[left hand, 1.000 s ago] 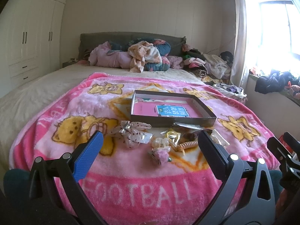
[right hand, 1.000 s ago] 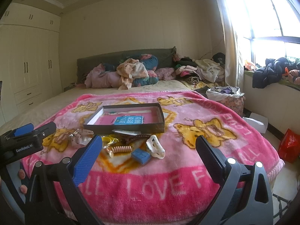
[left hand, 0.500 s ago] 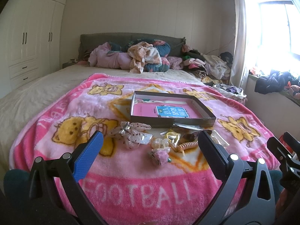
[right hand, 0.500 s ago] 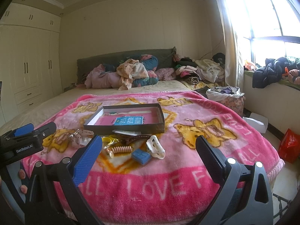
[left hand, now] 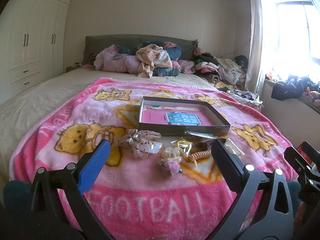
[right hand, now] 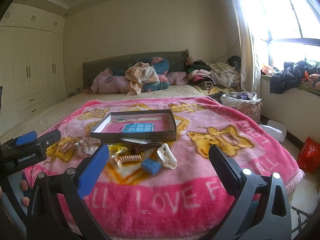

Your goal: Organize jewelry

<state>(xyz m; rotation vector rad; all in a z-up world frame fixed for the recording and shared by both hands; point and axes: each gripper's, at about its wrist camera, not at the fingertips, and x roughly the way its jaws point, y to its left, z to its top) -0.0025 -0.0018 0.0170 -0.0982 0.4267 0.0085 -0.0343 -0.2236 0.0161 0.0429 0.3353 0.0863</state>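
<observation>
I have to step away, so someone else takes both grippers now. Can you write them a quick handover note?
Left gripper: open, empty, short of the pile.
Right gripper: open, empty, also held back.
Shallow box sits mid-blanket, holding only a pink card.
In front of it, loose: lace scrunchie, pink flower clip, spiral hair tie, blue square piece, white claw clip, brown hair clip.
Done: nothing boxed. Left: move every piece in.

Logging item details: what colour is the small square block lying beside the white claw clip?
Blue, seen best in the right wrist view: the small square block beside the white claw clip.
</observation>
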